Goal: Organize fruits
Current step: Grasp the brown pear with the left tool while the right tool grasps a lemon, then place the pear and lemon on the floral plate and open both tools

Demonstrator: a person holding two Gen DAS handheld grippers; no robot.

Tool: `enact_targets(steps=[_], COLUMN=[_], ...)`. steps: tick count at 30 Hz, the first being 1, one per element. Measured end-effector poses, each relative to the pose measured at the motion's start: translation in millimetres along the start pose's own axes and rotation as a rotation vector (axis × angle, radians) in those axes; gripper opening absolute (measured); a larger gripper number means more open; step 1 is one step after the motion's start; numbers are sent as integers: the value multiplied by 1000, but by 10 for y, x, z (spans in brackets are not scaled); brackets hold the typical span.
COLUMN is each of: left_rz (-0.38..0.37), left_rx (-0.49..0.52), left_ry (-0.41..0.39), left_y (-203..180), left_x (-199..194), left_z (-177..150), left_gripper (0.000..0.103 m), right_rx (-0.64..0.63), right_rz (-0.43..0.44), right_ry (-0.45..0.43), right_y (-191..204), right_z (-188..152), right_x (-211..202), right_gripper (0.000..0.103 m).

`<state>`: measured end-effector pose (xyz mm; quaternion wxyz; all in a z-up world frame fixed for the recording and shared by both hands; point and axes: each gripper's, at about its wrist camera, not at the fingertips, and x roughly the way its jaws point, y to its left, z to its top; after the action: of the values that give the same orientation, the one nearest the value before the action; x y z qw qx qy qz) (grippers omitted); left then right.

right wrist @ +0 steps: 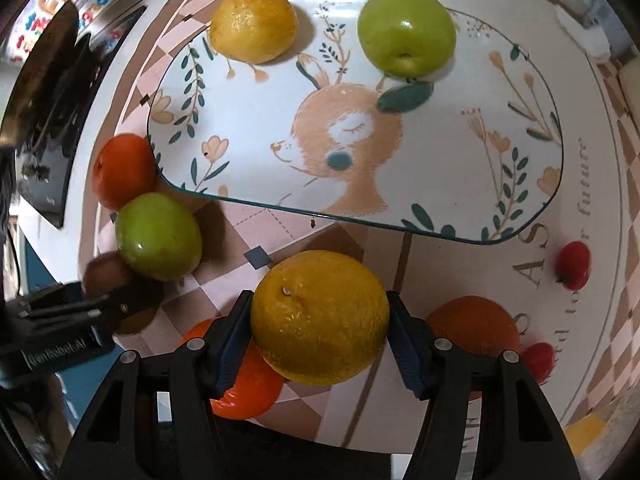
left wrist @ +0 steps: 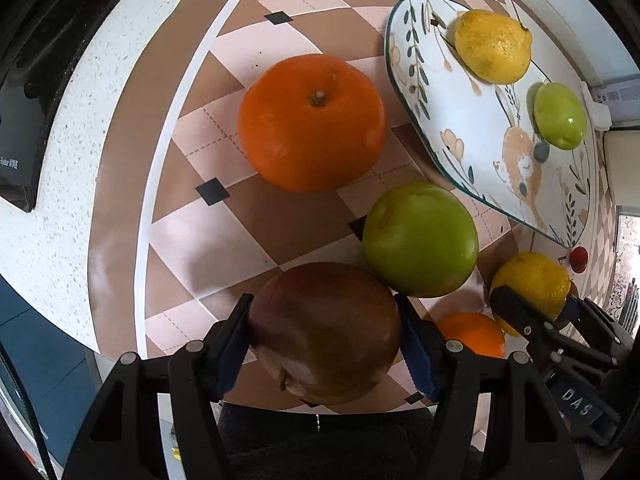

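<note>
One orange (right wrist: 240, 384) half-hidden behind right gripper (right wrist: 320, 320)

My left jaws clasp a brown fruit (left wrist: 324, 332); my right jaws clasp a yellow lemon (right wrist: 320, 316). Second lemon (right wrist: 254, 24) and green apple (right wrist: 406, 30) on the deer-printed plate (right wrist: 440, 184). Oranges (left wrist: 312, 122) and another green apple (left wrist: 420, 238) lie loose on the worktop.

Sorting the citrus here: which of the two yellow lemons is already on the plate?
The lemon at the deer plate's far left corner; the other lemon sits off the plate, between the right gripper's jaws.
</note>
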<state>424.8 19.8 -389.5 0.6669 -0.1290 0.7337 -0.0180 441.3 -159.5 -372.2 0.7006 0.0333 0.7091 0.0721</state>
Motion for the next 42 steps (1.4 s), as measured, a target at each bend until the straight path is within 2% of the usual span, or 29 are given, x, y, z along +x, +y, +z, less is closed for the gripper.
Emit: enact_targets(steps=[10, 12, 19, 23, 27, 34, 38, 42], left_rz=[-1, 9, -33, -69, -53, 48, 106, 107], left_rx=[13, 22, 55, 90, 132, 207, 225, 213], left_ry=[7, -11, -98, -149, -163, -103, -55, -12], left_y=[-79, -75, -245, -465, -734, -1012, -1064, -1063], left_x=[-87, -174, -638, -871, -912, -644, -425, -289], left_z=[-54, -99, -72, 141, 474, 1000, 1138, 1193], left_gripper=[65, 65, 65, 65, 65, 65, 65, 65], right_rx=[18, 23, 48, 66, 82, 51, 48, 43], right_rz=[14, 22, 59, 68, 48, -27, -43, -43], right_ry=[-56, -76, -164, -203, -203, -149, -115, -86], right_y=[-26, -67, -198, -285, -400, -355, -337, -335], right_z=[-53, -122, -175, -69, 130, 525, 651, 724], right_x=[-62, -138, -588, -794, -804, -490, -347, -264], right_gripper=[66, 66, 65, 65, 65, 65, 66, 66])
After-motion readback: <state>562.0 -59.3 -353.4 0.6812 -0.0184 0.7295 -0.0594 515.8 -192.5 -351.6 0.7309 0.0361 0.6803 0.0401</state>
